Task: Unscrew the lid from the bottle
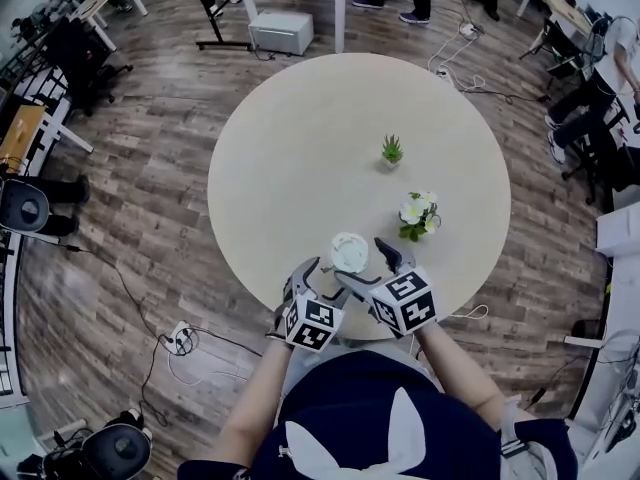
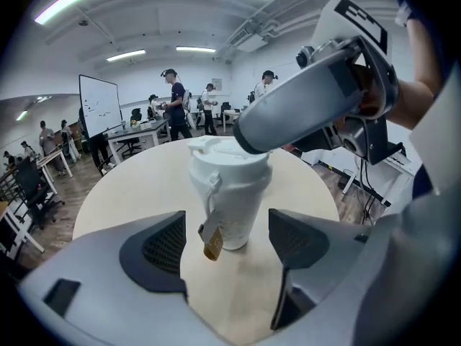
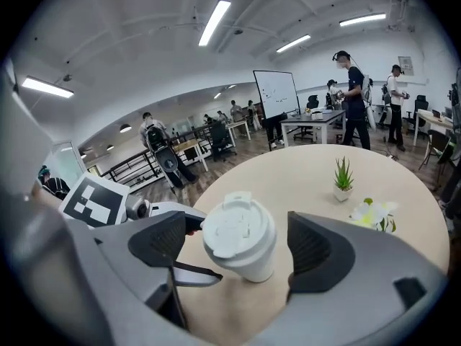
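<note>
The round pale table point(image 1: 300, 148) fills most of the head view, bare except for a small potted plant point(image 1: 392, 151) past its middle and a bunch of white flowers point(image 1: 418, 214) nearer the person. The work sits at the near edge, where the two tongs meet. The left gripper point(image 1: 318, 276) reaches in low from the person's left. Its own view shows its jaws spread wide on either side of the lower body of the white bottle point(image 2: 230, 200), with table surface visible between each pad and the wall, so it grips nothing. The right gripper point(image 1: 372, 268) comes in higher. Its view shows the jaws also well apart, flanking the lid point(image 3: 236, 233) with a gap on each side, and one of its arms crosses just over the bottle top in the left gripper view. The bottle stands on its base close to the table edge, between the two tools. Its long axis is vertical and its capped mouth points straight up. The lid appears fully seated, with a small raised flap on top. A strap runs down one side and ends in a small brown tag point(image 2: 212, 242) that hangs by the lower wall. As I judge it, the unscrewing has not begun. Both tools are only lined up, so closing on body and lid, the twisting and the lifting off all remain.
</note>
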`<state>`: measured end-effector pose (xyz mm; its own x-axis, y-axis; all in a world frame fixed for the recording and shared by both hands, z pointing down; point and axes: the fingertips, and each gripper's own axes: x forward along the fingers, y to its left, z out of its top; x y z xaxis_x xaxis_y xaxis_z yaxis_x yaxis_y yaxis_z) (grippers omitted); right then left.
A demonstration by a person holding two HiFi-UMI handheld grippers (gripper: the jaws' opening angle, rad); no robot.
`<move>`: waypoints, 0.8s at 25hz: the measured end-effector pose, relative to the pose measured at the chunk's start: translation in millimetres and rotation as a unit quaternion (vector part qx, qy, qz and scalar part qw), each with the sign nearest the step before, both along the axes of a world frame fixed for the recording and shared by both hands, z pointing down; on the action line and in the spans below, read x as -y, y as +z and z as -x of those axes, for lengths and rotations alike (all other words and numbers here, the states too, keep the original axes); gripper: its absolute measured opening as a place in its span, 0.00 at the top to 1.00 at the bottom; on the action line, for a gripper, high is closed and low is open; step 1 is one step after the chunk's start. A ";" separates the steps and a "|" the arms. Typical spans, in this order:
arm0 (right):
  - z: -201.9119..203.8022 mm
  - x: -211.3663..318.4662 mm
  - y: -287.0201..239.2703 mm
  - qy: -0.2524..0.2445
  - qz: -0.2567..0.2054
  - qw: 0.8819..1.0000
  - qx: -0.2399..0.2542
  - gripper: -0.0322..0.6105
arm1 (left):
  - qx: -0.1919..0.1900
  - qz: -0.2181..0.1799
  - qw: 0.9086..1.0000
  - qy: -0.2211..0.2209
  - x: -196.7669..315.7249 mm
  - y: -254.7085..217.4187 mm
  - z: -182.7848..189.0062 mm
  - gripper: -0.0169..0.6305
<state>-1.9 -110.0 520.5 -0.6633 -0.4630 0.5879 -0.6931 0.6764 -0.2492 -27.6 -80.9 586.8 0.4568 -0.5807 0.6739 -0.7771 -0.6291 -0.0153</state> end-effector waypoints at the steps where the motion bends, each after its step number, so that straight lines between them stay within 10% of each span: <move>1: 1.9 1.6 3.1 -0.002 0.001 1.000 -0.008 0.28 | 0.001 0.002 1.000 0.006 2.2 2.3 -1.8 0.45; 20: 7.9 4.1 32.6 -0.020 0.005 0.997 -0.073 0.34 | 0.020 -0.016 0.999 0.032 20.4 39.1 -23.4 0.45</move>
<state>-9.7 -114.1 553.1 -0.5880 -0.4321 0.6838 -0.6950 0.7024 -0.1538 -4.2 -101.4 625.9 0.4674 -0.5727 0.6735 -0.7336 -0.6764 -0.0660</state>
